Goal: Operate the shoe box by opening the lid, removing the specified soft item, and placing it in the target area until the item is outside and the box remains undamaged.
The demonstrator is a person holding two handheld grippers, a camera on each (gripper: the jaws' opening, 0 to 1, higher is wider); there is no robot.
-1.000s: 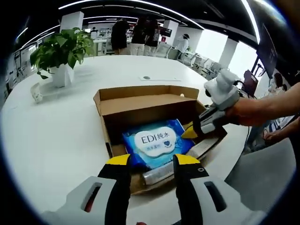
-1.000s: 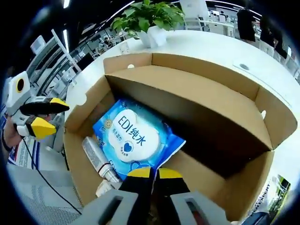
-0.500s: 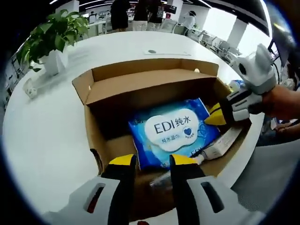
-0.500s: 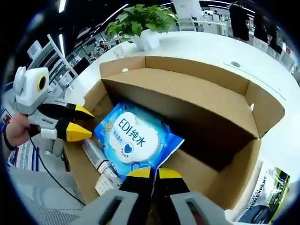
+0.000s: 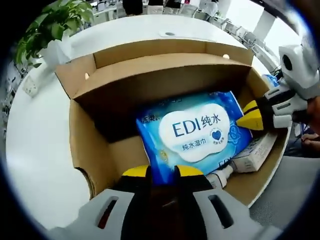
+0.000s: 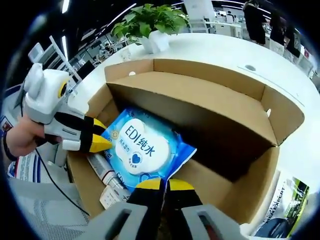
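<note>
The left claw [image 5: 162, 172] is seen low over the near edge of the open shoe box [image 5: 85, 145], its yellow-tipped jaws brought close around the near edge of the blue wipes pack [image 5: 195, 132]; whether the pack is actually pinched cannot be told, since the contact is hidden beneath the tips. In the right gripper view the right claw [image 6: 161, 185] is shown with its jaws pressed together at the pack's near corner, and the pack [image 6: 142, 150] appears to be gripped there, though the contact point itself is hidden. The pack is lying flat on the floor of the box, with its white label printed "EDI 纯水", a smaller line "纯水湿巾" and a dark heart mark. A white tube [image 5: 222, 175] and a small white carton [image 5: 255, 152] are lodged beside the pack against the box wall. The lid flap [image 6: 200, 95] is folded back and open. The box is set on a white bench [image 5: 30, 130], where a potted plant [image 6: 150, 22] is standing well behind it.
</note>
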